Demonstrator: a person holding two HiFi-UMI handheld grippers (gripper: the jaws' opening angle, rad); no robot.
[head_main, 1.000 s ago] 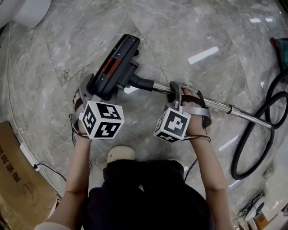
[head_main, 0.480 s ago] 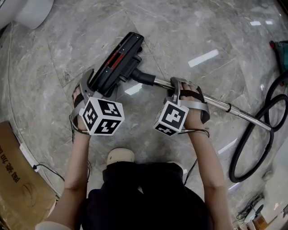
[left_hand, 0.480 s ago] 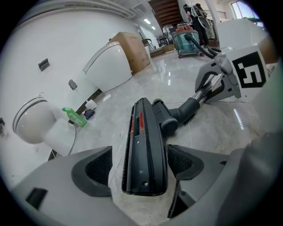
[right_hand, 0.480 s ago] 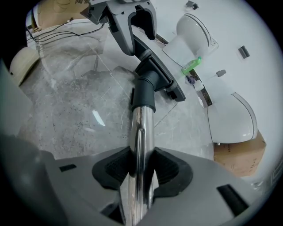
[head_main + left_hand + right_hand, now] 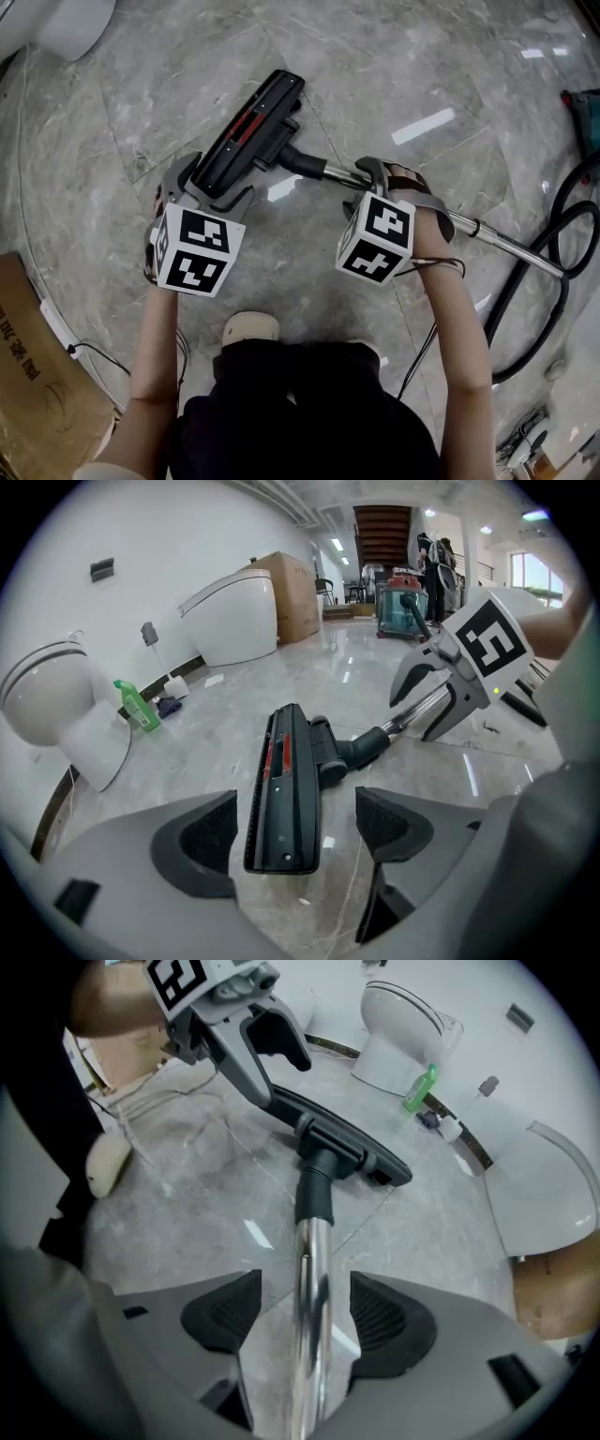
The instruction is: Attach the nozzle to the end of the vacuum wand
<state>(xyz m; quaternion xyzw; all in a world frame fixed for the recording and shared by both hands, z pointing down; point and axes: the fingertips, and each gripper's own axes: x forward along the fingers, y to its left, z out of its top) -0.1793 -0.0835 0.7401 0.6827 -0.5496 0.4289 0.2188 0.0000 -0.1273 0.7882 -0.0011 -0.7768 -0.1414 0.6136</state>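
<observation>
The black floor nozzle (image 5: 248,136) lies on the marble floor, joined by its black neck to the chrome vacuum wand (image 5: 506,242). My left gripper (image 5: 211,187) is open at the nozzle's near end. In the left gripper view the nozzle (image 5: 286,789) lies between the two pads with a gap on each side. My right gripper (image 5: 370,178) straddles the wand just behind the neck. Its jaws are opening, and in the right gripper view the wand (image 5: 312,1279) runs between the pads without touching either.
A black hose (image 5: 534,281) curls on the floor at the right. A cardboard box (image 5: 37,375) and a cable lie at the lower left. A toilet (image 5: 56,705) and a green bottle (image 5: 139,707) stand by the wall. The person's shoe (image 5: 251,324) is below the grippers.
The right gripper's jaws have spread off the wand. The nozzle and wand have shifted up and away in the head view. The left gripper has tilted and stays open.
</observation>
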